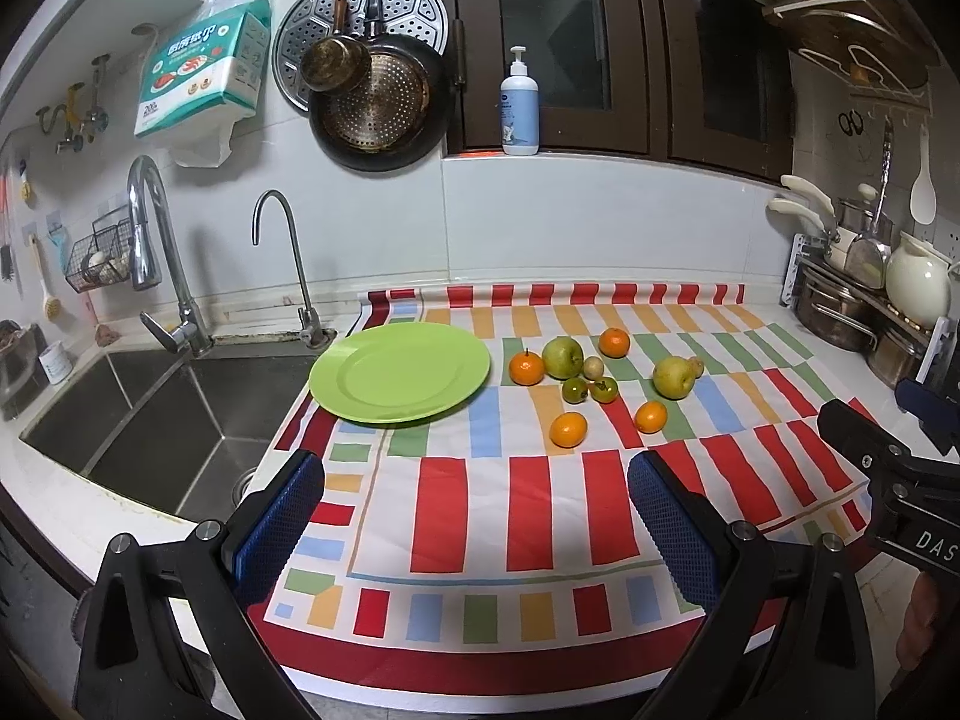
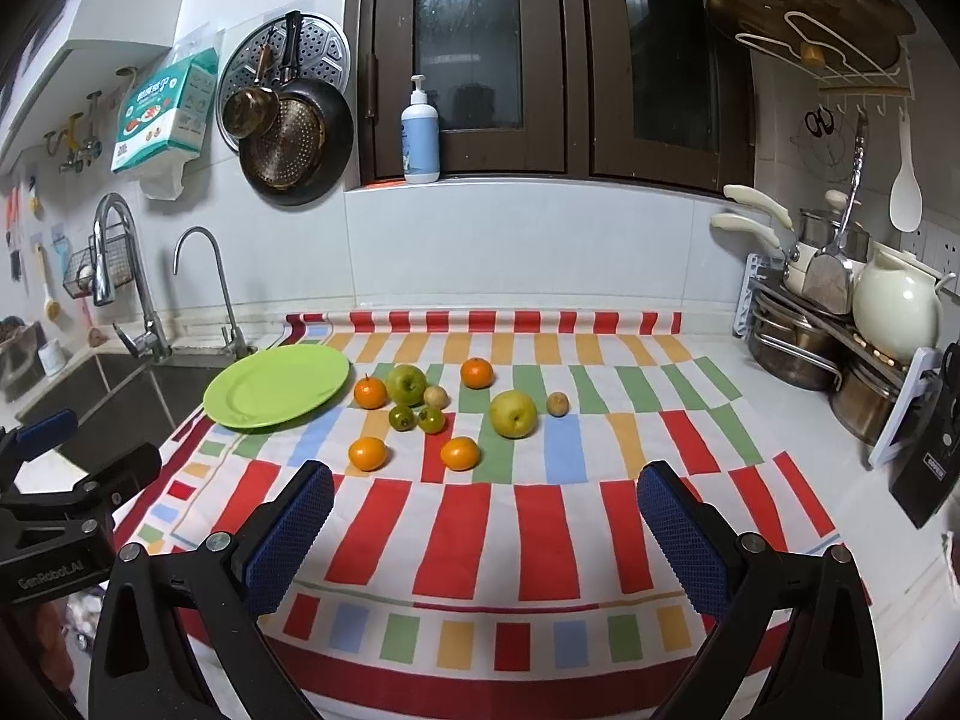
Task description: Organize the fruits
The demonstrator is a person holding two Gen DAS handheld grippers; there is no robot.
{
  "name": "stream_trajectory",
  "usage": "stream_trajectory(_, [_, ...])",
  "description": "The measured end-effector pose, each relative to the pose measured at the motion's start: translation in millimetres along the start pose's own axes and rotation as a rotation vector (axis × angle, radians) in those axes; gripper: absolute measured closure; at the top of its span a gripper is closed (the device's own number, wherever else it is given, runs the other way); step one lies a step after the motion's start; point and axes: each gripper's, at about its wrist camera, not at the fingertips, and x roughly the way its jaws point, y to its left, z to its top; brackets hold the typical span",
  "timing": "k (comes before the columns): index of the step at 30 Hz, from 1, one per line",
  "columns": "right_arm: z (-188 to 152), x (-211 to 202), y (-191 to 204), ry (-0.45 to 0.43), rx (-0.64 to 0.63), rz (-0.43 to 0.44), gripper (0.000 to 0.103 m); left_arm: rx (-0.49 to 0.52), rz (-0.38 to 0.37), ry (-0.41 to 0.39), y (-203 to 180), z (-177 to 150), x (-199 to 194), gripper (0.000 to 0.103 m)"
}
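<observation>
- Task looks unstarted: green plate bare, no fruit on it
- All fruit loose on the striped cloth, to the right of the plate: four oranges, nearest ones and, one by the plate, one further back
- Green apple touching the orange by the plate; yellow-green pear sits apart to the right
- Two small green tomatoes side by side, plus two small tan fruits, kind unclear
- Left gripper jaws spread wide, holding nothing, hanging over the near cloth edge
- Right gripper same: wide apart, nothing between the pads, well short of the fruit
- Left to do, by my read: every fruit likely goes on the plate
- Surface: white kitchen counter, cloth's far edge rolled up against the wall
- Room: sink with two taps on the left, pans hung on tiled wall, soap bottle on the window sill, pot rack right
</observation>
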Motion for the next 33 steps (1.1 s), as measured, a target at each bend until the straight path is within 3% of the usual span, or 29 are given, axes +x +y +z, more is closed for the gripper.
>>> stream_trajectory(33, [3.3,0.8,3.6,-0.013,-0.012,0.011,0.001,-0.001,-0.012,-0.002,-4.2,2.1,2.8,0.000])
